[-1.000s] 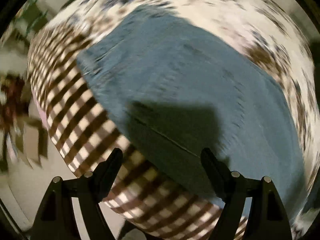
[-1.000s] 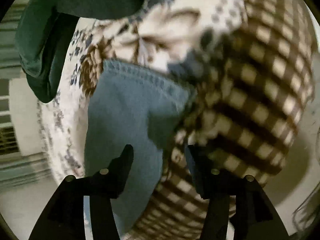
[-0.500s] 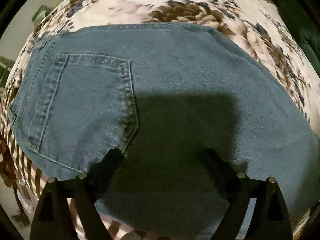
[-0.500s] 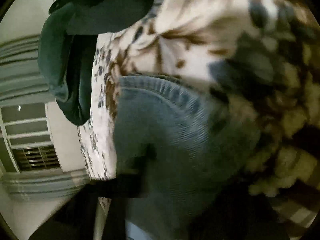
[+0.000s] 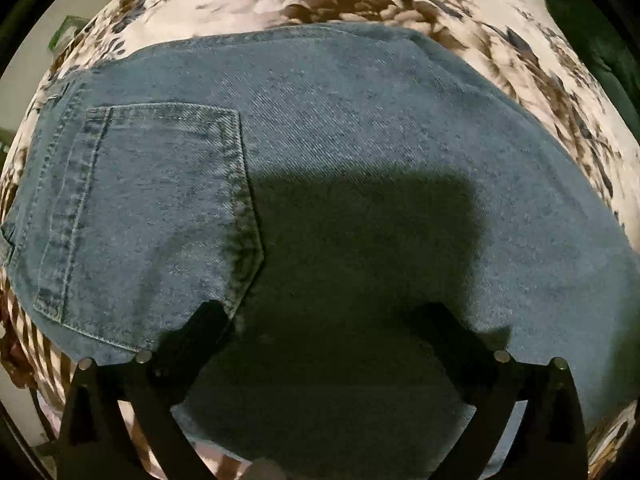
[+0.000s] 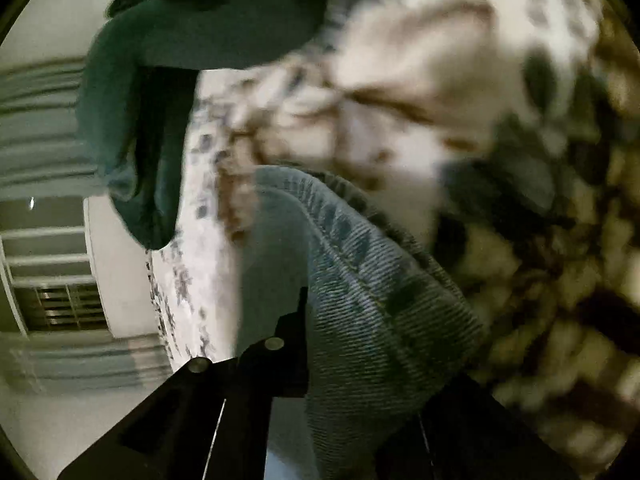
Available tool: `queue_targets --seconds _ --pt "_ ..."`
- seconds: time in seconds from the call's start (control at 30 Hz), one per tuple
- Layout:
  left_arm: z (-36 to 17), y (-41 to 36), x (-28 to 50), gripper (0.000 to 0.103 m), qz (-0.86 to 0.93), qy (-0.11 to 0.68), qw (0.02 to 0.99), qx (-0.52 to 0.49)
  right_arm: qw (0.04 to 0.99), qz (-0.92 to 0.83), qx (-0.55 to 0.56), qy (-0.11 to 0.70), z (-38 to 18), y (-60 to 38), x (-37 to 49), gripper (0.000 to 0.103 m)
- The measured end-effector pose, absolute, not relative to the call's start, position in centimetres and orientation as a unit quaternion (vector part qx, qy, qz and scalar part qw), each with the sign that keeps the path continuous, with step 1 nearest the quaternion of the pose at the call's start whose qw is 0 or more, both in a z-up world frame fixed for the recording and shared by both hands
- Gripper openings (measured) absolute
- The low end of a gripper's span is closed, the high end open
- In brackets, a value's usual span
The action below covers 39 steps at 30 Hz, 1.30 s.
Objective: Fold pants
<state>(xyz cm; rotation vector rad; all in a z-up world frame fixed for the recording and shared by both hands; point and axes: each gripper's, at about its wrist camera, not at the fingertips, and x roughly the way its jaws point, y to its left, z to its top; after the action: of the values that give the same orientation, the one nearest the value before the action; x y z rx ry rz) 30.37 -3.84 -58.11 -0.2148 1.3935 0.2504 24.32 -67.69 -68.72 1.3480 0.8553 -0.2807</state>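
Blue denim pants [image 5: 360, 140] lie flat on a floral bedspread [image 5: 320, 8], back pocket [image 5: 152, 216] to the left. My left gripper [image 5: 324, 328] is open, its fingers wide apart just above the denim, casting a shadow on it. In the right wrist view my right gripper [image 6: 360, 360] is shut on the hem end of the pants [image 6: 360, 280]; the denim bunches between the fingers and hides the right finger.
A dark green garment [image 6: 180, 40] lies on the bed's far side and also shows in the left wrist view [image 5: 600, 40]. A brown checked blanket [image 5: 24, 340] hangs at the bed's left edge. A window and wall [image 6: 52, 272] stand beyond the bed.
My left gripper swung from the checked edge over the pants and now hovers lower over them. My right gripper closed on the hem and lifted the denim.
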Motion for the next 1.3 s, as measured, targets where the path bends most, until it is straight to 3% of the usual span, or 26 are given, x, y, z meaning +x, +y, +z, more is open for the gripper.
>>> queue_targets --seconds 0.23,0.4,0.5,0.8,0.87,0.9,0.93,1.0,1.07,1.13,1.3 --pt "-52.5 -1.7 28.9 0.103 0.121 0.606 0.772 -0.151 0.799 -0.053 0.466 0.376 -53.5 -57.8 27.6 0.006" --pt "-48.9 1.8 26.5 0.103 0.132 0.58 0.785 -0.176 0.836 0.018 0.368 0.407 -48.9 -45.8 30.7 0.006" --pt "-48.4 4.3 25.6 0.103 0.144 0.574 0.784 -0.184 0.837 0.051 0.314 0.445 -50.1 -37.7 31.7 0.006" --pt "-52.4 11.3 20.4 0.103 0.194 0.596 0.747 -0.22 0.799 0.053 0.151 0.579 -63.9 -17.8 32.6 0.007" --pt "-52.6 12.7 19.3 0.103 0.206 0.594 0.743 -0.232 0.789 0.039 0.113 0.602 -65.7 -15.6 32.4 0.013" --pt "-52.7 13.5 18.7 0.103 0.212 0.591 0.74 -0.239 0.79 0.03 0.093 0.606 -66.0 -14.9 32.4 0.021" --pt "-52.8 14.1 18.3 0.103 0.218 0.589 0.739 -0.245 0.792 0.025 0.077 0.605 -65.8 -14.0 32.1 0.031" --pt "-52.7 15.3 17.5 0.103 0.228 0.582 0.737 -0.259 0.781 0.053 0.062 0.62 -65.2 -12.1 32.1 0.064" --pt "-52.6 16.2 17.2 0.103 0.235 0.574 0.735 -0.274 0.761 0.1 0.073 0.637 -63.9 -11.3 32.4 0.066" --pt "-52.5 17.2 16.9 0.103 0.24 0.565 0.735 -0.288 0.729 0.175 0.172 0.64 -62.3 -12.7 33.0 0.066" --pt "-52.3 18.5 17.0 0.103 0.251 0.545 0.736 -0.314 0.737 0.117 0.21 0.632 -60.1 -17.3 35.1 0.066"
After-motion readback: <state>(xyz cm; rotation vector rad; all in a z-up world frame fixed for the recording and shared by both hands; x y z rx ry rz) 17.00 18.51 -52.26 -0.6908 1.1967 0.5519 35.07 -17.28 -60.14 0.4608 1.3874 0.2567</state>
